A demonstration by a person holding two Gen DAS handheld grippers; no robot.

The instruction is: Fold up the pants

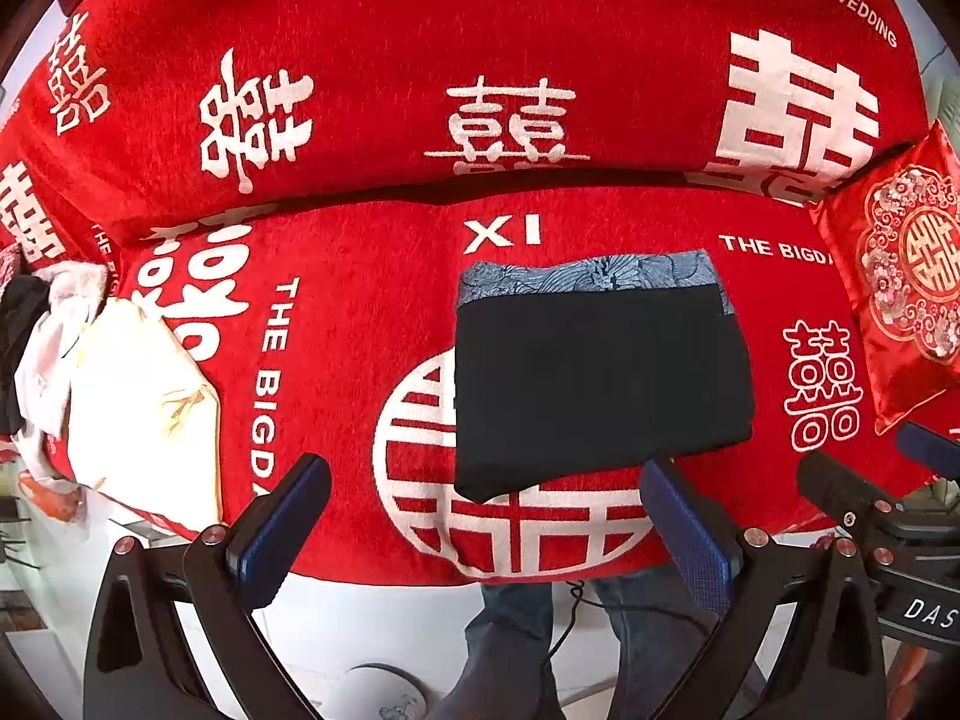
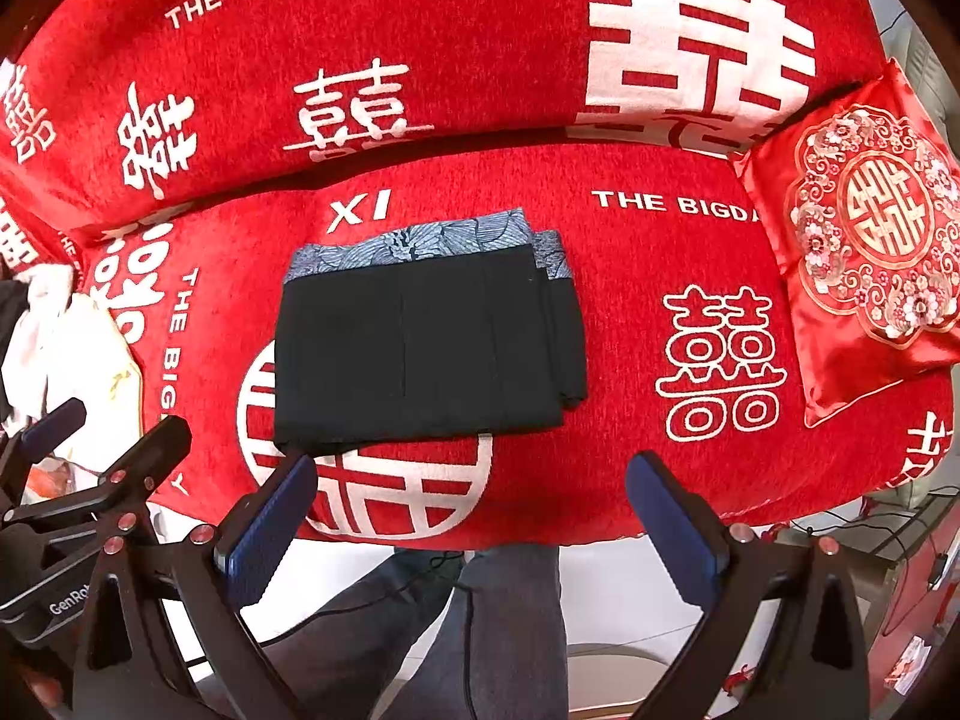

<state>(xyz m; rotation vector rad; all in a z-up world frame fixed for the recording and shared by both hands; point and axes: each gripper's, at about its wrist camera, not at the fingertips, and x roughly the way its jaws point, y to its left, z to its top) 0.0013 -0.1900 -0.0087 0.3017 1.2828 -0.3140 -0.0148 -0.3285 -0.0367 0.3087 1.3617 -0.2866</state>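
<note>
The black pants (image 1: 594, 384) lie folded into a compact rectangle on the red sofa seat (image 1: 360, 324), with a blue-grey patterned waistband along the far edge. They also show in the right wrist view (image 2: 420, 354), layered edges at the right. My left gripper (image 1: 486, 510) is open and empty, held just in front of the pants' near edge. My right gripper (image 2: 474, 504) is open and empty, in front of the near edge too. Each gripper shows at the side of the other's view.
A cream and white heap of clothes (image 1: 126, 396) lies at the seat's left end. A red embroidered cushion (image 2: 864, 252) leans at the right end. The sofa back (image 1: 480, 60) rises behind. The person's legs (image 2: 480, 630) and a cable are below the front edge.
</note>
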